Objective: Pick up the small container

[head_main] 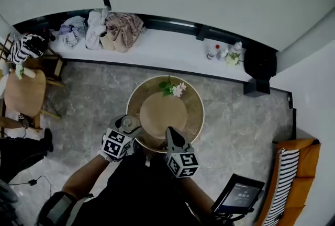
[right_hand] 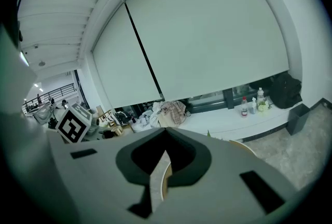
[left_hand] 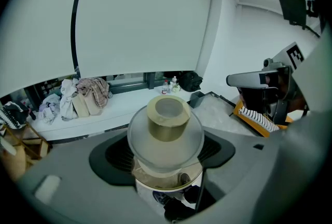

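The small container is a clear round tub with a tan cylindrical cap. My left gripper is shut on it and holds it up in front of the camera. In the head view the left gripper and the container are at the near left rim of the round wooden table. The right gripper hovers over the table's near edge, its jaws pressed together with nothing between them. In the right gripper view the right gripper shows only a thin seam, and the container is hidden there.
A sprig of flowers lies at the table's far side. A white ledge carries bags and clothes and bottles. A wooden chair stands left, a striped orange seat right, and a tablet near right.
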### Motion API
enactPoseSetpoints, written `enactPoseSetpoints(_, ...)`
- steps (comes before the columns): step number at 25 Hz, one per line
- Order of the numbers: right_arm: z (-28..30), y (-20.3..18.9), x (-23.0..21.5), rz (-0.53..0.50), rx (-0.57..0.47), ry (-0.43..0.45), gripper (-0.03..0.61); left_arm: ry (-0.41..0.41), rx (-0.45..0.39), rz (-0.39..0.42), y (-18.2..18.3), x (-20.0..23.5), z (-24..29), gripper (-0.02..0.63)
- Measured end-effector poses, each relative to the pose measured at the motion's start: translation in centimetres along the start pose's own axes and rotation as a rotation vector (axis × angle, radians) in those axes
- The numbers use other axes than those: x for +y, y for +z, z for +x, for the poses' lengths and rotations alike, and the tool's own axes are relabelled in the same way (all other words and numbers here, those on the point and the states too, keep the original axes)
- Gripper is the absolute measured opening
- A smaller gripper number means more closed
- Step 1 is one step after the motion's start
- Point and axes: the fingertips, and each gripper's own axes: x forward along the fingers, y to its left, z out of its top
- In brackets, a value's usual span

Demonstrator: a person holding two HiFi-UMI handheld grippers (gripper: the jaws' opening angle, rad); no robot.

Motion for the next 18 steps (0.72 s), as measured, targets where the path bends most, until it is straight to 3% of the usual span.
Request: enactPoseSetpoints(18,-3.4,4.0,1.0,-0.057,-0.121,-0.009,-0.003,-0.004,-0.024,0.044,1.2,-3.9,-4.7,0.339)
